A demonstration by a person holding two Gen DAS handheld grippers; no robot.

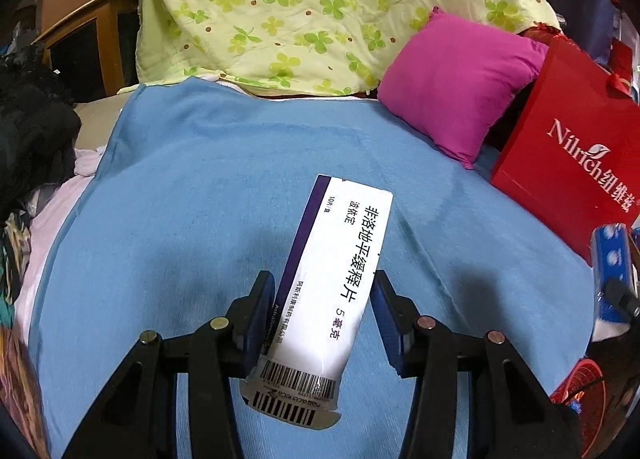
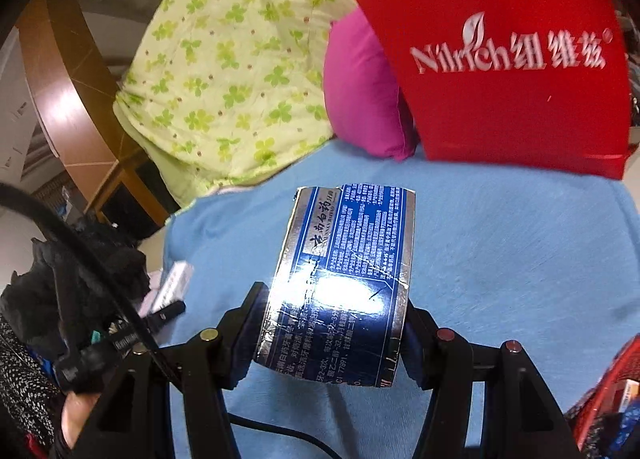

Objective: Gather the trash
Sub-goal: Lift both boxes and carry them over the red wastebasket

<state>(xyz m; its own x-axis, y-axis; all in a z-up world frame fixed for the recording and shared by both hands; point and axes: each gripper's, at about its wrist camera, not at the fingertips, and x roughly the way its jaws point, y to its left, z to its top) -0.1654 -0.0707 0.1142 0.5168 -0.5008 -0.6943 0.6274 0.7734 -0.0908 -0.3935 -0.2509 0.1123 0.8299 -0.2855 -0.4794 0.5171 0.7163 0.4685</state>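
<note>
Left gripper (image 1: 325,315) clamps medicine box (image 1: 336,283)

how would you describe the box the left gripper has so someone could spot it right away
Start at the blue blanket spread below the clover-print quilt. Above its middle, the left gripper holds a long, flat box between its fingers. Unlike the shiny blue box in the right gripper, it is white with a purple edge, black print and barcodes at its near end.

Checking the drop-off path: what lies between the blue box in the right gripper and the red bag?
Only bare blue blanket, in the right wrist view, between blue box and red bag.
</note>
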